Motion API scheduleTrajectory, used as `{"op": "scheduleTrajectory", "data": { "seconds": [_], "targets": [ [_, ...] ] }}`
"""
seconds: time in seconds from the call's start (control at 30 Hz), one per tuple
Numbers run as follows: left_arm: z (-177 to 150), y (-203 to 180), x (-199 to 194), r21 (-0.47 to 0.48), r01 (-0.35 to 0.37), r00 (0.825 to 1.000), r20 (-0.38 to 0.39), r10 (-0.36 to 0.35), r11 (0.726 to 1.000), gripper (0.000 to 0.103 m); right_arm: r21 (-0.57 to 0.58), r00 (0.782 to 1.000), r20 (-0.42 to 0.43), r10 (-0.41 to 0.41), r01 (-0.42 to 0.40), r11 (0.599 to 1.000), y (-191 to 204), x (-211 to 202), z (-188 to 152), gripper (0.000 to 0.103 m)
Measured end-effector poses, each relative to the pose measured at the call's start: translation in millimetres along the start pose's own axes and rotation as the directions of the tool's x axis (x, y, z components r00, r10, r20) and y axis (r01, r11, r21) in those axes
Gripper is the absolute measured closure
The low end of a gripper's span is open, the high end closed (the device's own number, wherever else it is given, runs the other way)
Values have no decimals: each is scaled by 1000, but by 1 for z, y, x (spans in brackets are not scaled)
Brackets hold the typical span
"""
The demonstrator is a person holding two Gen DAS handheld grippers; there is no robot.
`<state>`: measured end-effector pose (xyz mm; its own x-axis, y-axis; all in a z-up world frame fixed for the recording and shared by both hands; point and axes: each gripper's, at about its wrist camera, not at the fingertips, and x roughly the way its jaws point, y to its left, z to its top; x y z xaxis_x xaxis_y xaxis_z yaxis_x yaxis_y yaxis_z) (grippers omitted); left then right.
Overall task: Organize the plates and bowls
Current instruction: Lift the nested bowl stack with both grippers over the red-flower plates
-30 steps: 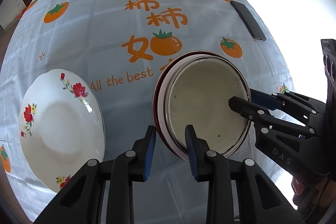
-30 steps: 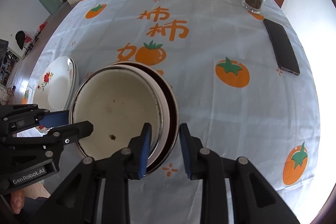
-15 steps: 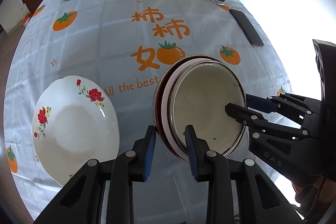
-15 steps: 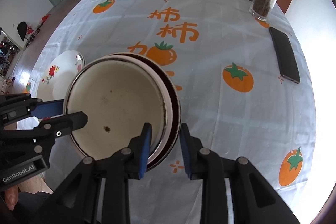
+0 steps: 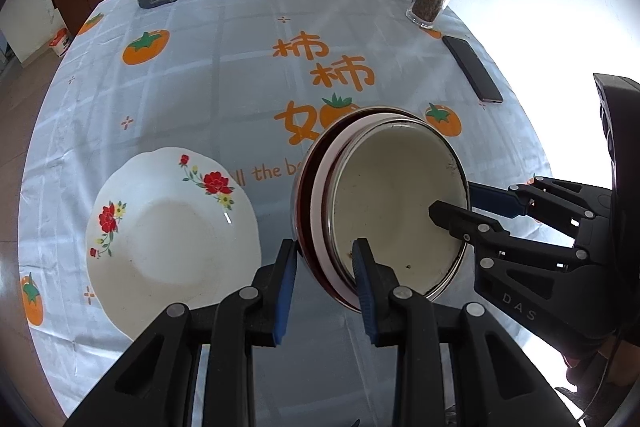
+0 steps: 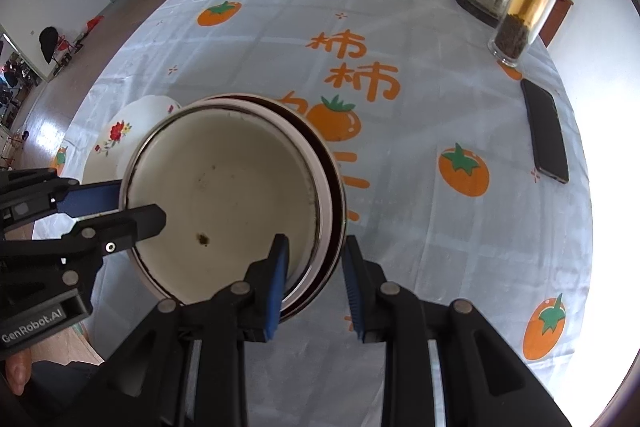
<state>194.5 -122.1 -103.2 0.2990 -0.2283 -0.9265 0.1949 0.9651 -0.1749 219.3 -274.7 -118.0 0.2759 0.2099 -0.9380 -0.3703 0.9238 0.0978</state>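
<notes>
Both claws grip the nested bowls (image 5: pixel 396 203) by opposite rims: the left claw (image 5: pixel 324 283) on the near-left edge, the right claw (image 6: pixel 314 285) on the near-right. The stack seems lifted, tilted above the desk (image 5: pixel 224 67). The floral plate (image 5: pixel 168 231) lies alone beside it; setting the stack down remains.
</notes>
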Motion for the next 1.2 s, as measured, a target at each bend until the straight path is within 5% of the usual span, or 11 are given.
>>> {"op": "scheduleTrajectory", "data": {
  "seconds": [1.2],
  "targets": [
    [-10,67,-37,-103,-64,996,53,69,993,72,-120,999,4,45,-44,992,75,4,32,76]
  ]
}}
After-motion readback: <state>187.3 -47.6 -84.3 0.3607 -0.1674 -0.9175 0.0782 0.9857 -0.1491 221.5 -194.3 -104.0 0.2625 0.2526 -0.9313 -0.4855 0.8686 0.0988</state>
